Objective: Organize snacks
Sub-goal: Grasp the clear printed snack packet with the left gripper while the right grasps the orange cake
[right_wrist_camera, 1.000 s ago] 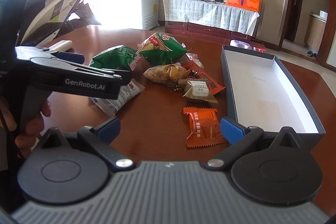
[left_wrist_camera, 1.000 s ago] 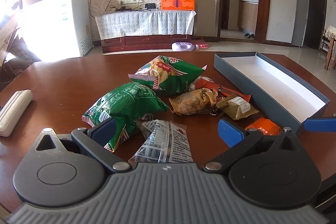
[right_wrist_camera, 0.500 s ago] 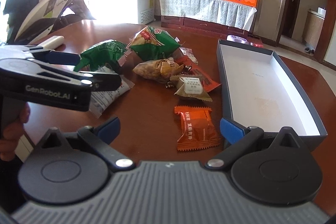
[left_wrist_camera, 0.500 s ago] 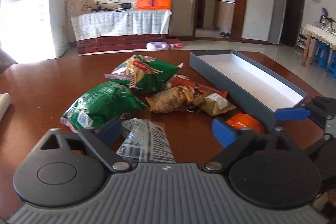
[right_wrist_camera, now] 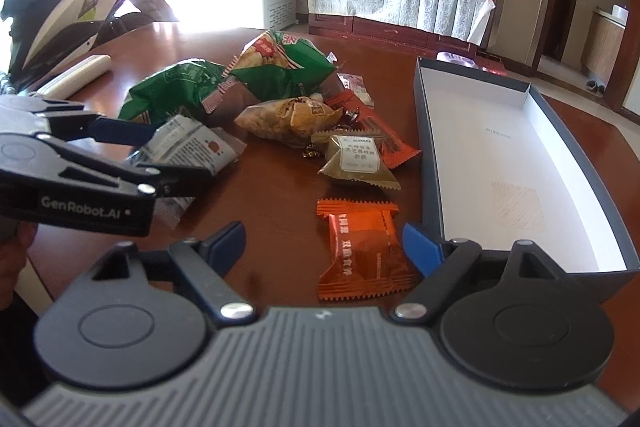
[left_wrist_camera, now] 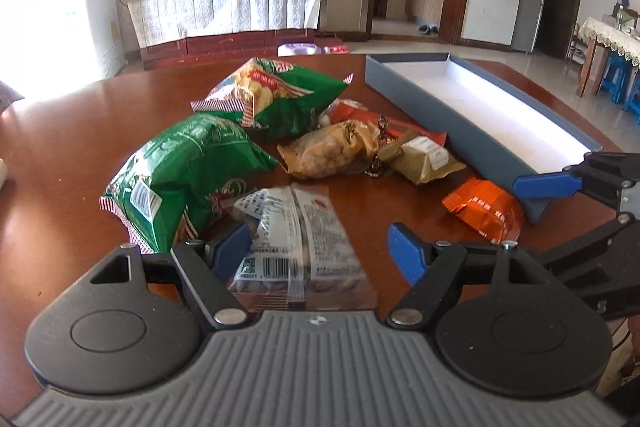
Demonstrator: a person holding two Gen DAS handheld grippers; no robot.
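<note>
Left wrist view: left gripper (left_wrist_camera: 318, 251) jaws, apart, are closing around the clear packet (left_wrist_camera: 298, 247); right gripper (right_wrist_camera: 322, 247) jaws, apart, are closing around the orange packet (right_wrist_camera: 362, 247); next, clamp and carry to the box (right_wrist_camera: 520, 163).

Both wrist fisheyes sit just behind their jaws, angled down and close over the table (left_wrist_camera: 60, 147), sharing the snack pile (right_wrist_camera: 288, 115) and open box (left_wrist_camera: 460, 107).
</note>
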